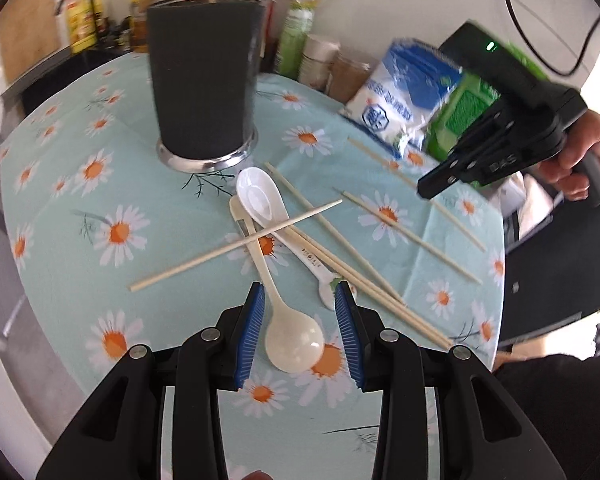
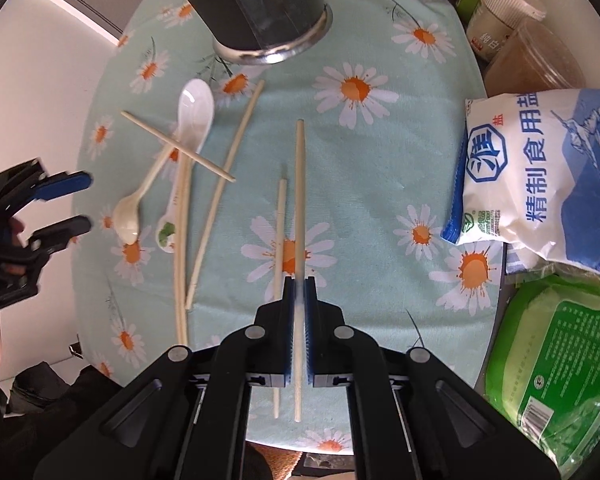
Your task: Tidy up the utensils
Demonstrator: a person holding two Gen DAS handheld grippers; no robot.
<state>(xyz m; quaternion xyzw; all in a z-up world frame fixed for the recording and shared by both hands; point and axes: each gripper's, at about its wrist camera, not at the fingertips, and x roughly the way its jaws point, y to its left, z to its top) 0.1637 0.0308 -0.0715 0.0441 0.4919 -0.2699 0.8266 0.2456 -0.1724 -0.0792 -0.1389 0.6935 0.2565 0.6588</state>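
- The right gripper point(image 2: 299, 286) has its jaws pinched on a bamboo chopstick point(image 2: 299, 184), which runs forward between them; a second chopstick point(image 2: 279, 232) lies just left.
- The left gripper point(image 1: 300, 300) is spread wide astride the cream spoon point(image 1: 292, 340).
- Next, I judge: carry the chopstick to the dark holder point(image 1: 204, 88) ahead.
- The holder's inside is hidden, and its rim is cut off in the right view.

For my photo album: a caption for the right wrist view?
Right gripper pinches one chopstick above a daisy tablecloth.
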